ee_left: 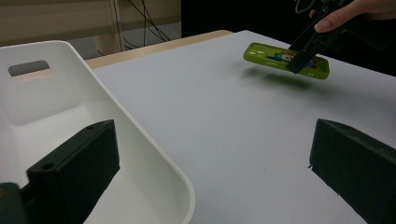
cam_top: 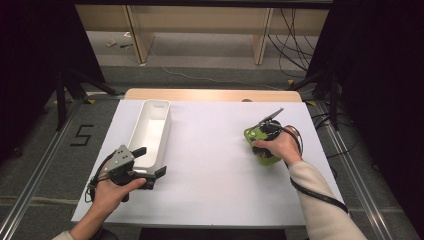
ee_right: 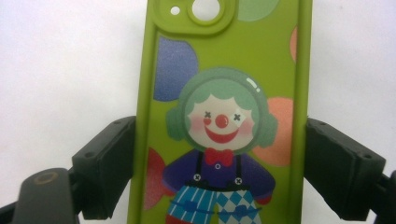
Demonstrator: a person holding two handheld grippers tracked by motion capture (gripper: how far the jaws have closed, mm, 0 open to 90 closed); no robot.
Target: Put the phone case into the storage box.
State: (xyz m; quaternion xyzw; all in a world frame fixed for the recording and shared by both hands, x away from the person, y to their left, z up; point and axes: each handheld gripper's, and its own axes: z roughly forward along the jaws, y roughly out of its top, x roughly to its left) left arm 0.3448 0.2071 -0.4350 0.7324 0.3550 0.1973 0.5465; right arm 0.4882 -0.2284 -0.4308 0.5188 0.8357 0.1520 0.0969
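Note:
A green phone case (ee_right: 224, 70) printed with a clown is caught by its two long edges between the jaws of my right gripper (ee_right: 219, 172), which is shut on it. From the left gripper view the phone case (ee_left: 275, 58) hangs just above the white tabletop with its shadow under it, and the right gripper (ee_left: 303, 51) comes down on it from above. In the high view the case (cam_top: 256, 134) is at the table's right with the right gripper (cam_top: 262, 145) over it. My left gripper (cam_top: 150, 162) stands open at the near end of a white bin (cam_top: 167, 129), nothing between its jaws.
The long white bin (ee_left: 140, 140) is empty, with a handle slot in its far wall; one left jaw hangs over its near corner. A white sheet (cam_top: 210, 170) covers the table, with a strip of wood (cam_top: 210, 95) at the back. Cables lie on the floor beyond.

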